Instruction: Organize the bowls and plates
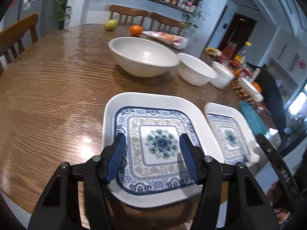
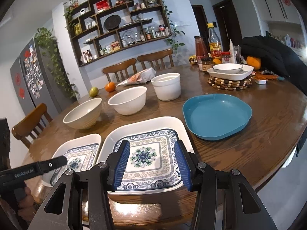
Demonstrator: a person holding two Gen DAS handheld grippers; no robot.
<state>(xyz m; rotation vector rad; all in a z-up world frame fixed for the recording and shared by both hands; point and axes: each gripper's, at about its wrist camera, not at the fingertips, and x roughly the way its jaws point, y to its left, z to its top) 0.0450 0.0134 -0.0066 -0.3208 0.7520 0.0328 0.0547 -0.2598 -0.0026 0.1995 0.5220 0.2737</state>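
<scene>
Wooden table [image 2: 249, 134], two patterned plates [image 2: 147, 157], three white bowls [image 2: 127, 100], one blue plate [image 2: 216, 115]

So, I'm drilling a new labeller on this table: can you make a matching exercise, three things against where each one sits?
Things:
1. teal plate
2. beaded trivet
3. orange

Places:
a. under the white tray
b. beside the green fruit
c. right of the patterned plates

Pairs: 1-c, 2-a, 3-b.
</scene>
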